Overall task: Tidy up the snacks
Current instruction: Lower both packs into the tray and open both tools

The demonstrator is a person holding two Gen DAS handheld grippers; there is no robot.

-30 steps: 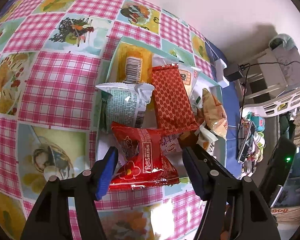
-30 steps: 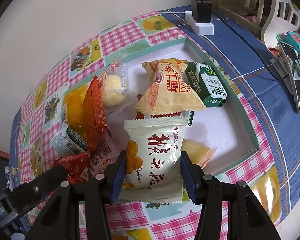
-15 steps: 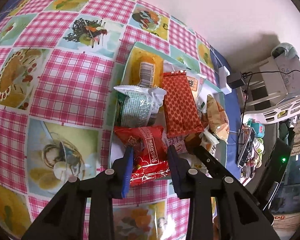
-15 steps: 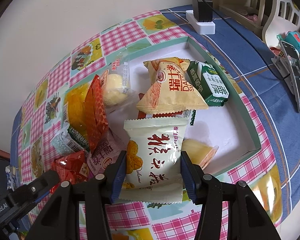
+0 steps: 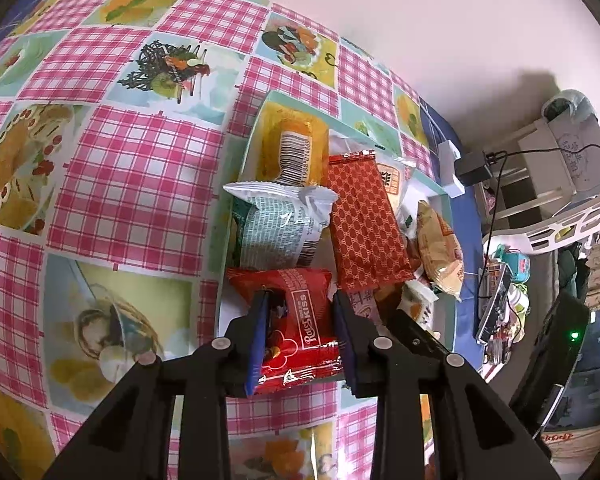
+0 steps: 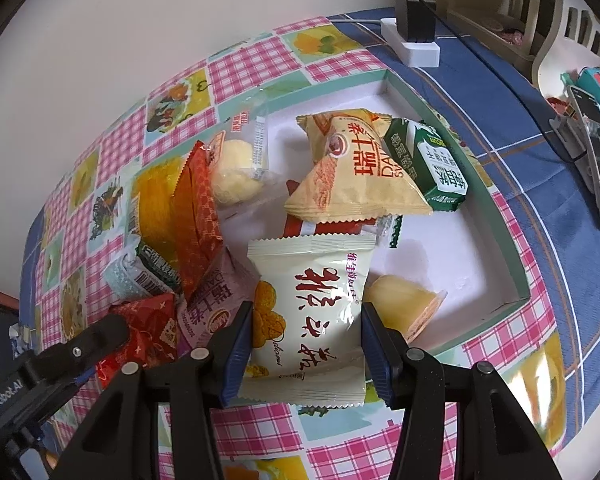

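Snacks piled in a shallow teal-rimmed tray (image 6: 496,216) on a surface with pink checked cloth (image 5: 112,168). Left gripper (image 5: 300,336) reaches in low from the near edge, angled forward and down, jaws clamped on both sides of a red Kiss packet (image 5: 296,320) lying at the tray's near left corner, packet pinched and bulging between the blue pads (image 5: 256,344). Right gripper (image 6: 306,344) likewise comes from the near side, jaws closed on the flanks of a cream packet with red script (image 6: 312,312), whose lower end hangs over the tray's near rim onto the cloth. In the right wrist view the left gripper's black arm shows at lower left, over the red packet. Just right of the cream packet, a yellow jelly cup (image 6: 404,304) lies on its side, touching it. Left of it, a purple packet (image 6: 216,300), then a grey-green printed packet (image 5: 280,228) just beyond the red Kiss one. An orange-red patterned sachet (image 5: 364,220) leans tilted across the pile. Farther in, a tan triangular packet (image 6: 352,176) rests on a red wrapper, with a green carton (image 6: 428,164) against its right side. A clear bag with a pale round cake (image 6: 240,160) and an orange barcode packet (image 5: 296,148) sit toward the far end. Beyond the tray, a white power strip (image 6: 412,40) with black plug on blue cloth.
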